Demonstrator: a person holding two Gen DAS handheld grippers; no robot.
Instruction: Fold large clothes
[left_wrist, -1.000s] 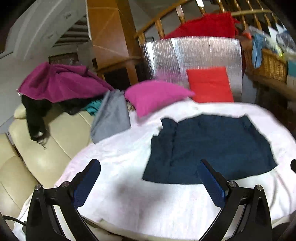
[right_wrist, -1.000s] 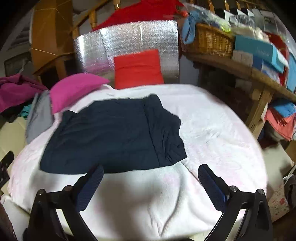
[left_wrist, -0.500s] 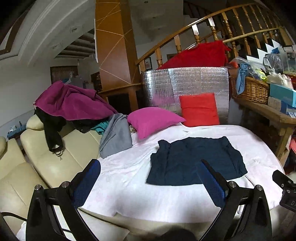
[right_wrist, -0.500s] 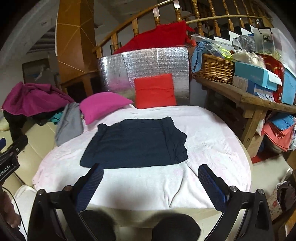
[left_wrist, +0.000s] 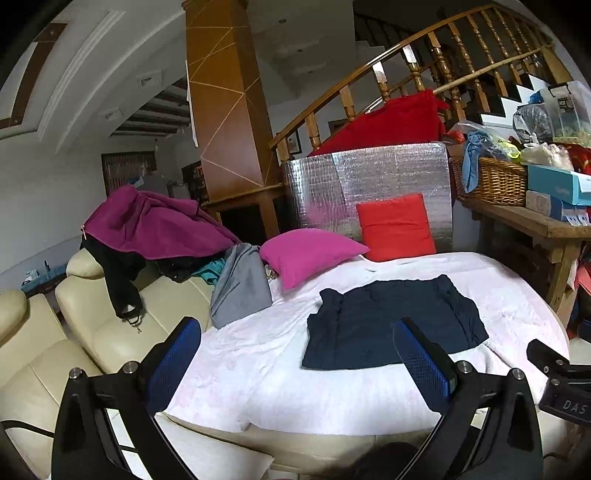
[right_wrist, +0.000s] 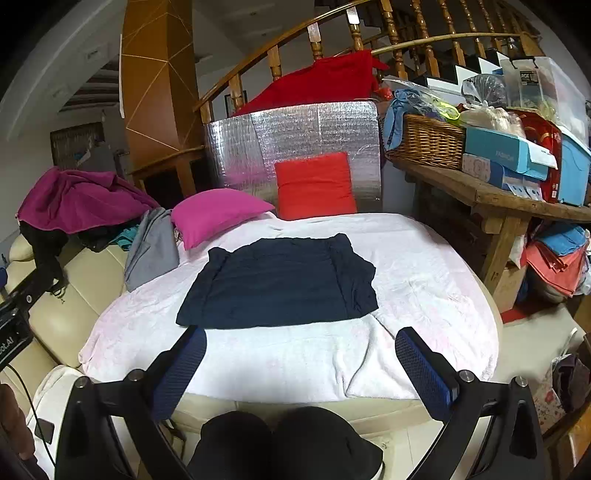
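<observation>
A dark navy garment (left_wrist: 391, 325) (right_wrist: 280, 284) lies folded into a flat rectangle on the pale pink blanket (left_wrist: 280, 369) (right_wrist: 424, 295) that covers a round table. My left gripper (left_wrist: 295, 354) hangs open well back from the table's near left edge, with nothing between its blue pads. My right gripper (right_wrist: 301, 360) is open too, held back over the table's front edge, empty. Neither gripper touches the garment. In the left wrist view the other gripper's black body (left_wrist: 561, 380) shows at the right edge.
A magenta pillow (right_wrist: 218, 214) and a red cushion (right_wrist: 314, 184) sit at the table's back against a silver foil panel (right_wrist: 295, 136). A cream sofa (left_wrist: 92, 325) with piled clothes (left_wrist: 155, 225) stands left. A cluttered wooden bench (right_wrist: 480, 192) stands right. The person's black shoes (right_wrist: 284, 443) show below.
Both grippers have pulled back and up from the table, so the folded navy garment looks smaller and farther off. The garment itself has not moved.
</observation>
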